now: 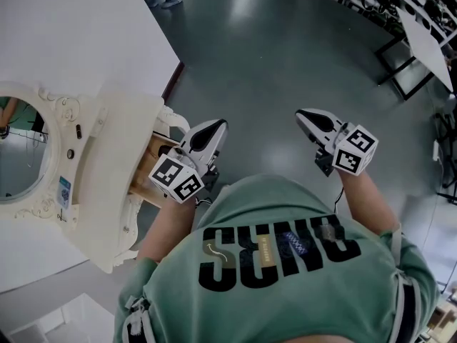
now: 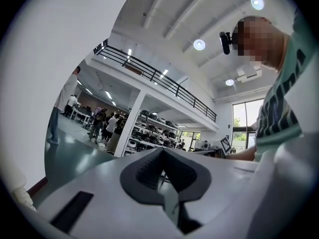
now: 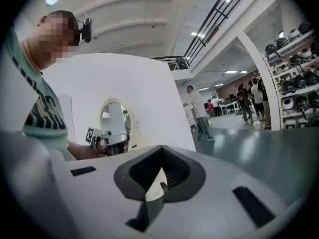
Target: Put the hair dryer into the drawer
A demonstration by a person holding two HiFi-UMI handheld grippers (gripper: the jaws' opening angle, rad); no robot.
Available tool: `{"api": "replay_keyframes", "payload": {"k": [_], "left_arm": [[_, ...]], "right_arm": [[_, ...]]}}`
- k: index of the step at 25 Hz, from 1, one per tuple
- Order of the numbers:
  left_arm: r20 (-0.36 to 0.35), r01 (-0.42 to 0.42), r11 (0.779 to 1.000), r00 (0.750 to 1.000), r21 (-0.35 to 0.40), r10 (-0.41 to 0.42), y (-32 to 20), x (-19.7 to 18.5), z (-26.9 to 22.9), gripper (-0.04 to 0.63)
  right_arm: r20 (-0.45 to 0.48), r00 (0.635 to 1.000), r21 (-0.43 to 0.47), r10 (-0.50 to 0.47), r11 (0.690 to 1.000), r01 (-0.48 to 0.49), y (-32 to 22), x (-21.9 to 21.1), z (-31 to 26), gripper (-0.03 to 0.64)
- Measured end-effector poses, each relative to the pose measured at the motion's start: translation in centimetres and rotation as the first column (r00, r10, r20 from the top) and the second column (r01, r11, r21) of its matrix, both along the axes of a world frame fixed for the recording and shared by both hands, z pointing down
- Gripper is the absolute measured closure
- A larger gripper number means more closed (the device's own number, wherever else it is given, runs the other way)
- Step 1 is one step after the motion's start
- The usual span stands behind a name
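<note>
Drawer (image 1: 146, 171) open; L gripper (image 1: 214, 126), R gripper (image 1: 305, 115) closed, empty.

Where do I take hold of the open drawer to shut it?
Probably the drawer's outer front end, coming from the open floor side: it stands pulled out from the vanity, wooden inside showing. The left gripper hides the front, so no handle can be seen.

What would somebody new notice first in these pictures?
Two white grippers held out over the grey floor catch the eye in the middle of the head view: the left gripper and the right gripper, both shut and empty. At the left stands an ornate white dressing table with an oval mirror, its wooden drawer pulled open near the left gripper. No hair dryer shows.
</note>
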State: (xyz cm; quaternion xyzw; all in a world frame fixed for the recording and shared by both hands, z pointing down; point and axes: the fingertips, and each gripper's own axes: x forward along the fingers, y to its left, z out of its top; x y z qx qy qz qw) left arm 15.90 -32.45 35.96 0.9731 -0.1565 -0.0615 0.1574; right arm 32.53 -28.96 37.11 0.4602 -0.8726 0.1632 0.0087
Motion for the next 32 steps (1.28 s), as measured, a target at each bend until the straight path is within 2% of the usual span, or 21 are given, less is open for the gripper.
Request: {"api": "replay_keyframes", "payload": {"k": [20,32], "left_arm": [[0.043,0.01,1.0,0.999,0.006,-0.01,-0.2,0.6,0.6,0.586],[0.04,0.007,1.0,0.999,0.009,-0.008,0.1,0.4,0.4,0.586]], "right_arm": [[-0.008,1.0,-0.021,-0.028,0.999,0.028,-0.8,0.2,1.0,0.623],[-0.022,0.999,-0.005,-0.049,0.999,0.048,-0.5,-0.2,1.0,0.623]]}}
